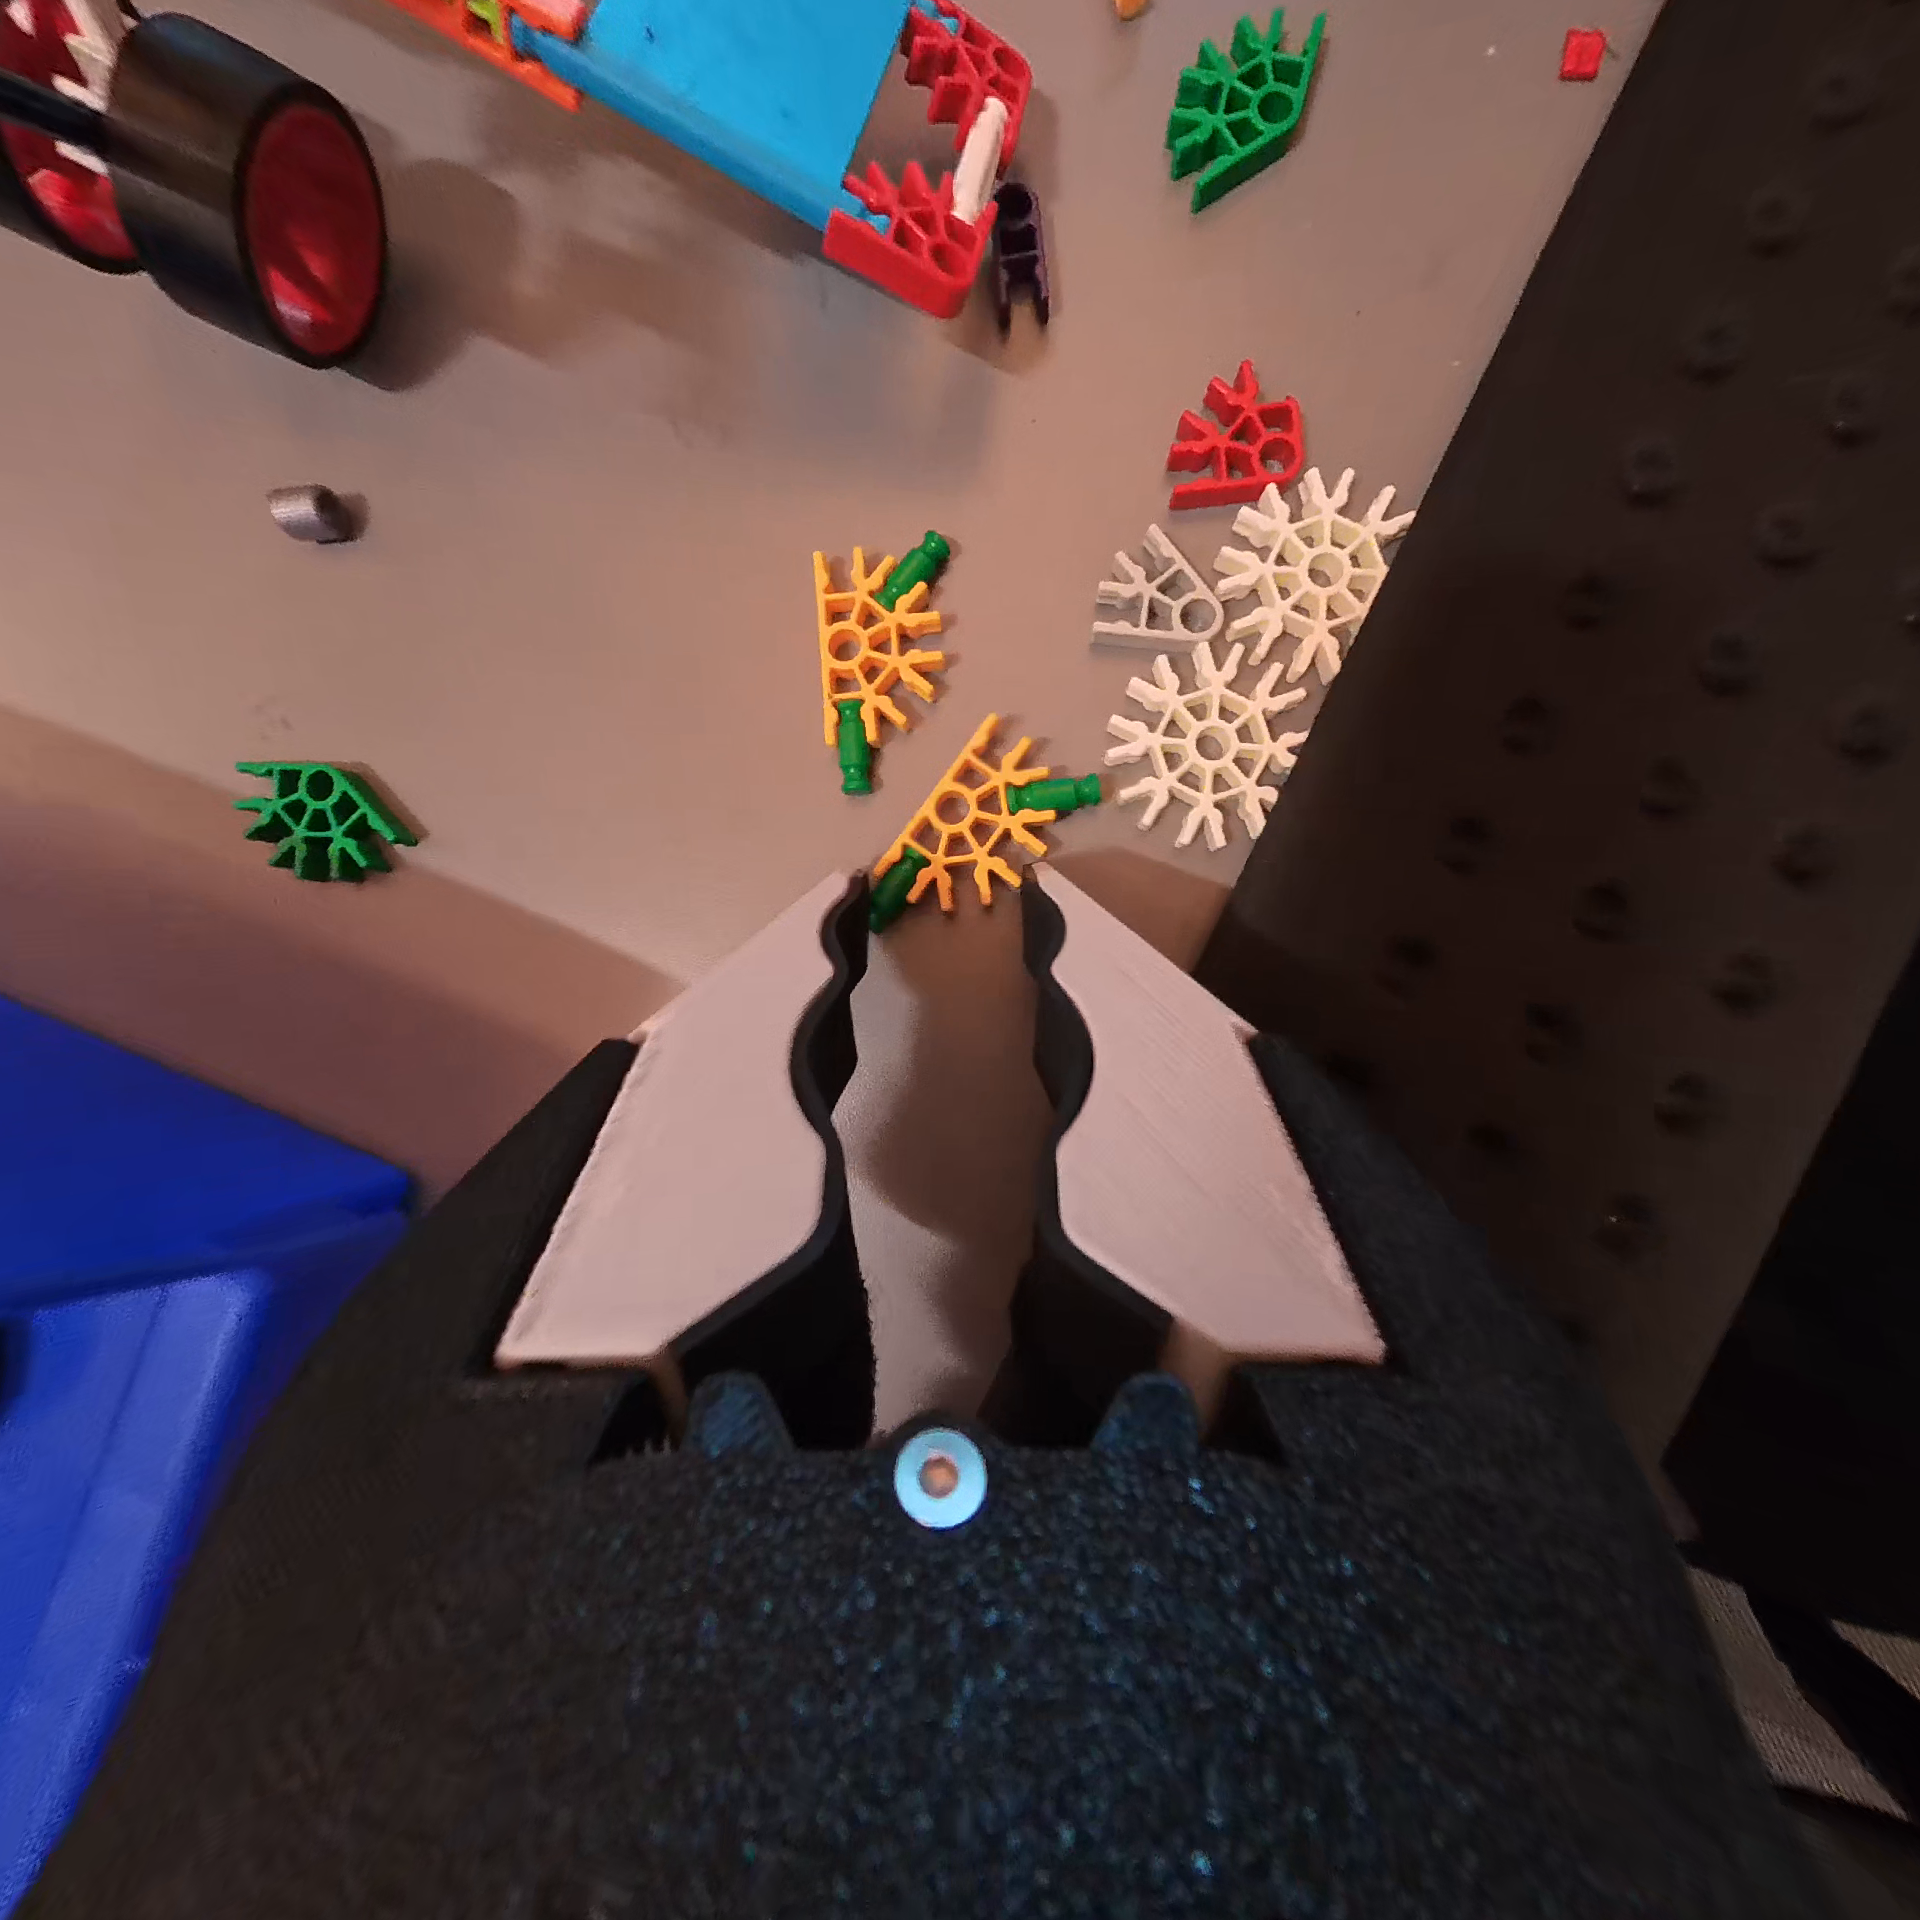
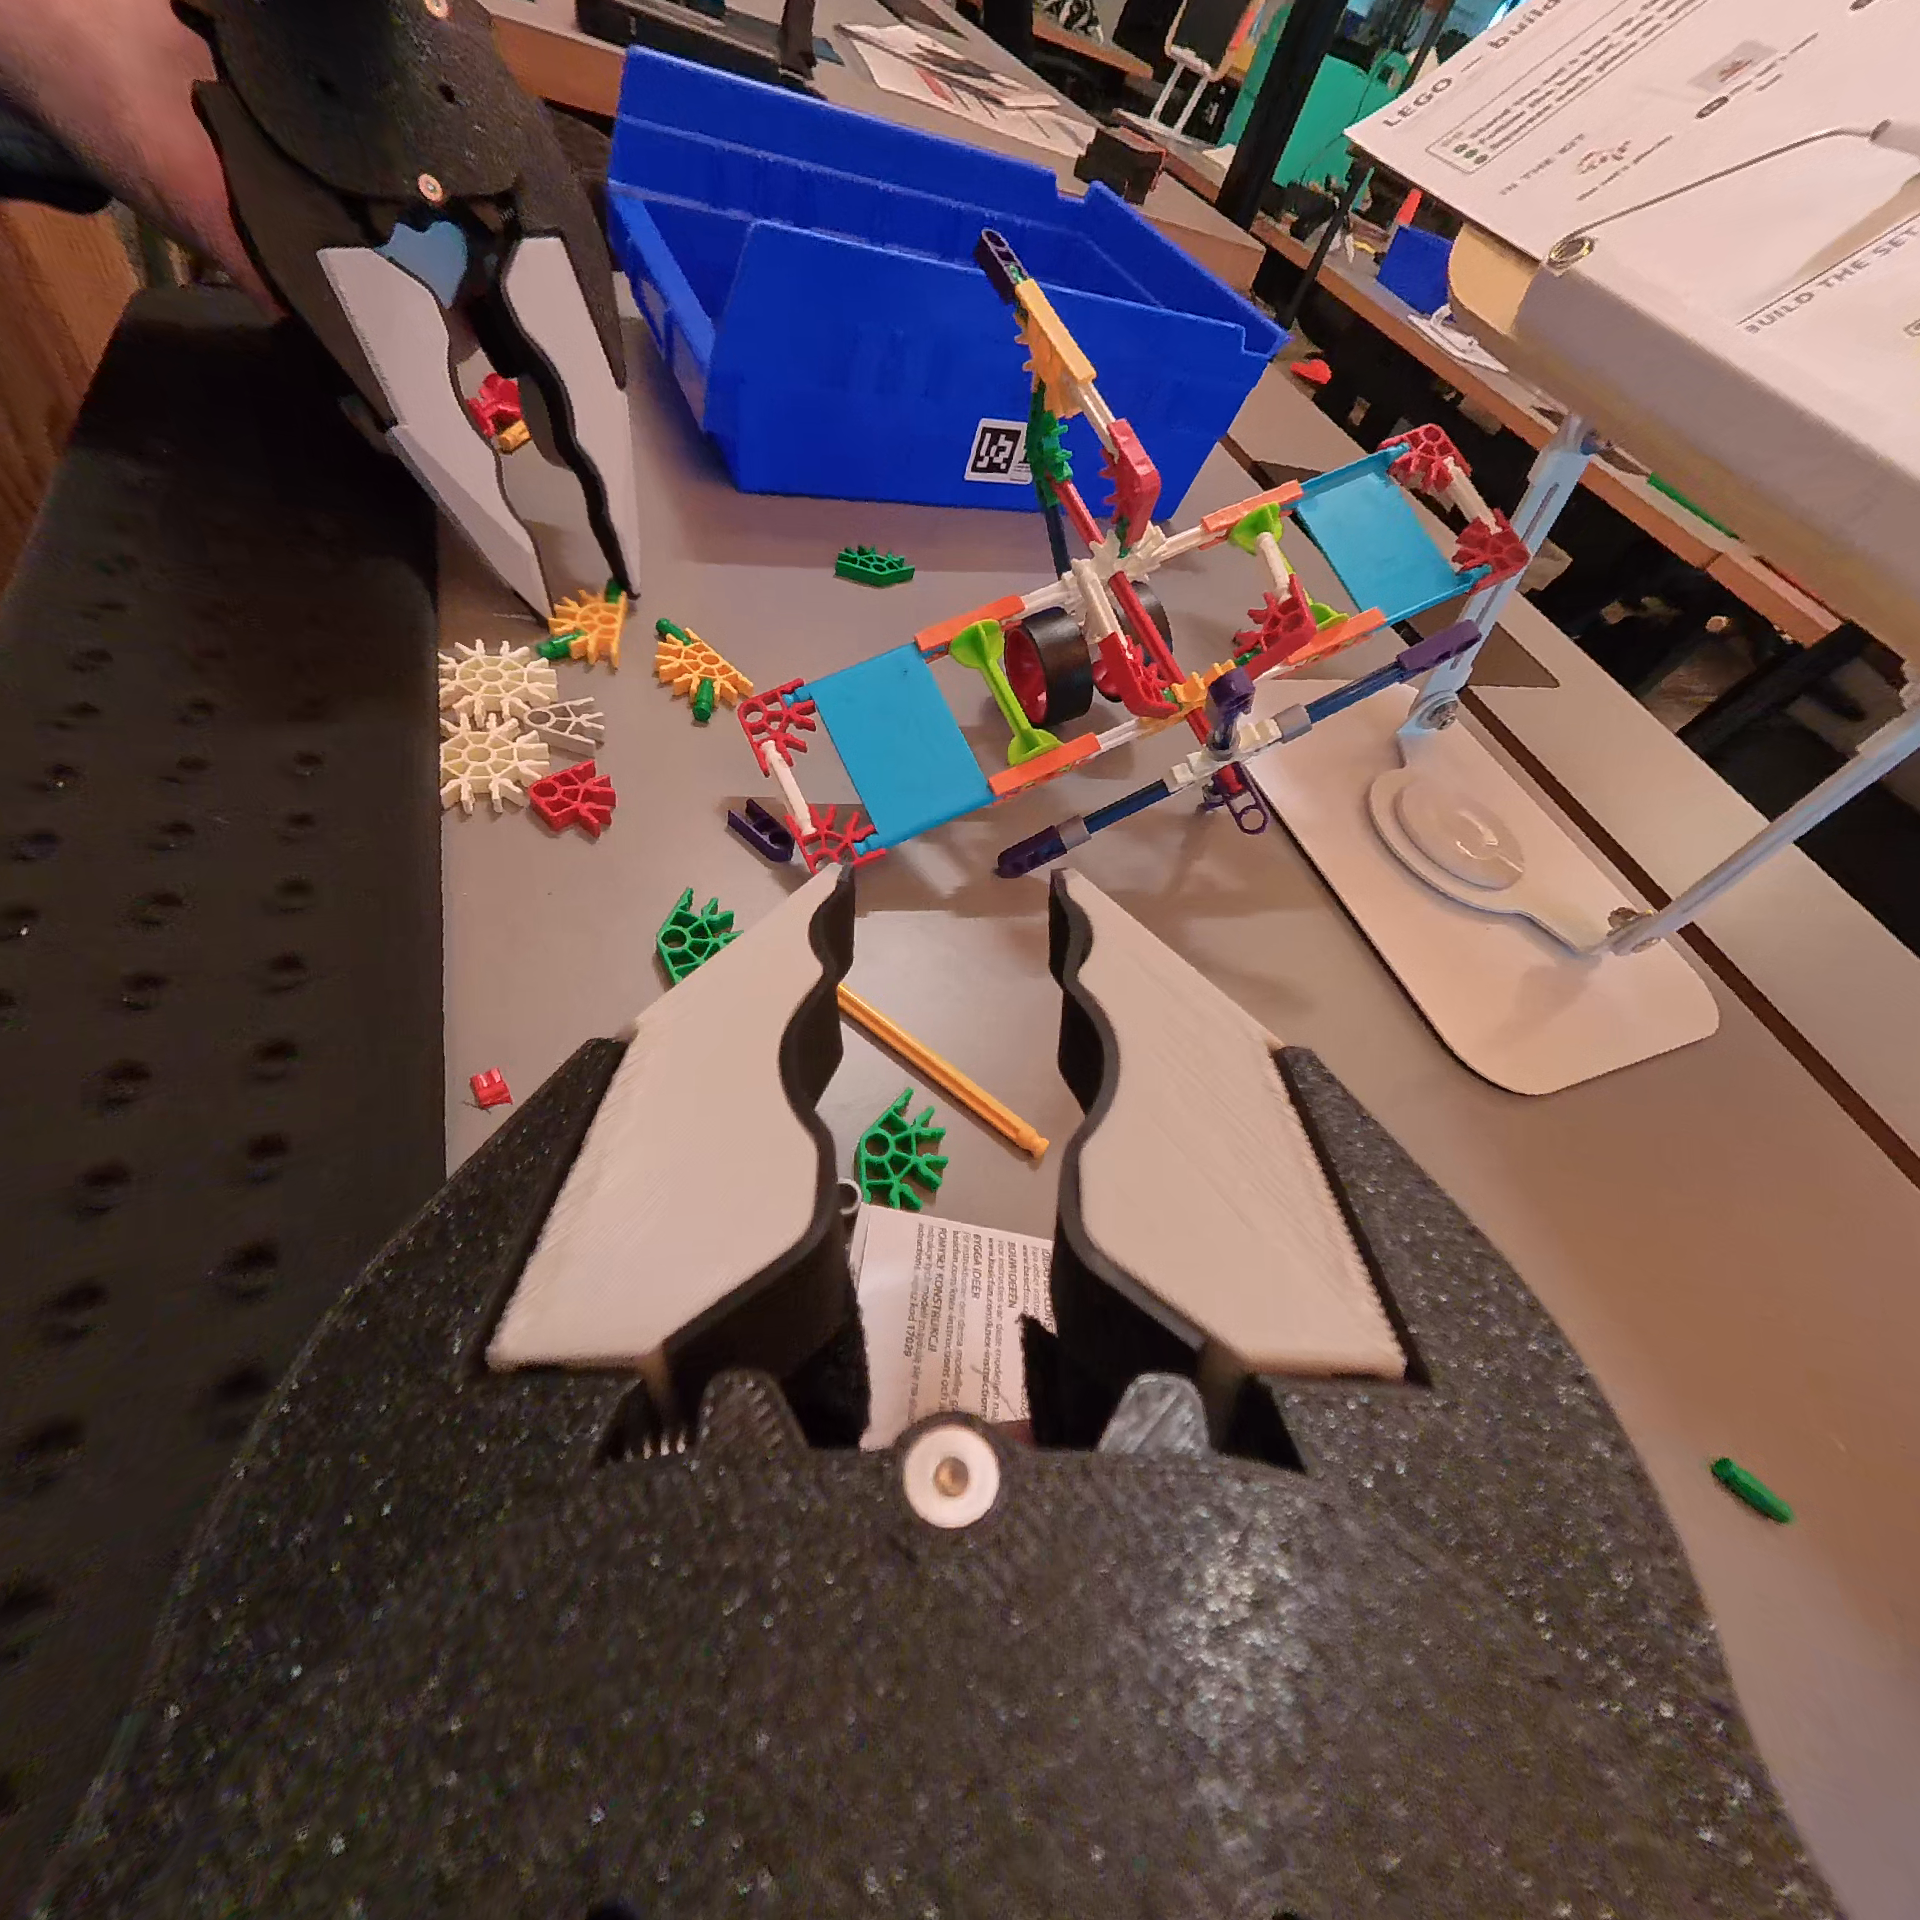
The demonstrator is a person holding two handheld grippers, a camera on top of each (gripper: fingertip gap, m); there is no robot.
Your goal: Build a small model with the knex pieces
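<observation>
My left gripper (image 1: 945, 883) is open, tips down on the grey table, straddling a yellow fan-shaped connector (image 1: 966, 821) with short green rods plugged in. It also shows in the right wrist view (image 2: 590, 603), held by a hand, with that connector (image 2: 592, 623) at its tips. A second yellow connector with green rods (image 1: 873, 649) lies just beyond. My right gripper (image 2: 951, 894) is open and empty above the table. Under its jaws lie a yellow rod (image 2: 935, 1070), a green connector (image 2: 899, 1148) and a printed leaflet (image 2: 935, 1320). The rod-and-connector model (image 2: 1091, 665) stands just ahead.
Two white snowflake connectors (image 1: 1210, 743), a grey one (image 1: 1153, 608) and a red one (image 1: 1236, 442) lie by a black perforated board (image 1: 1610, 727). A blue bin (image 2: 935, 343) stands behind the model. A white stand holding printed sheets (image 2: 1507, 914) is at right. Loose green connectors (image 1: 317, 821) lie about. There is about 25 cm between the tips of the two grippers.
</observation>
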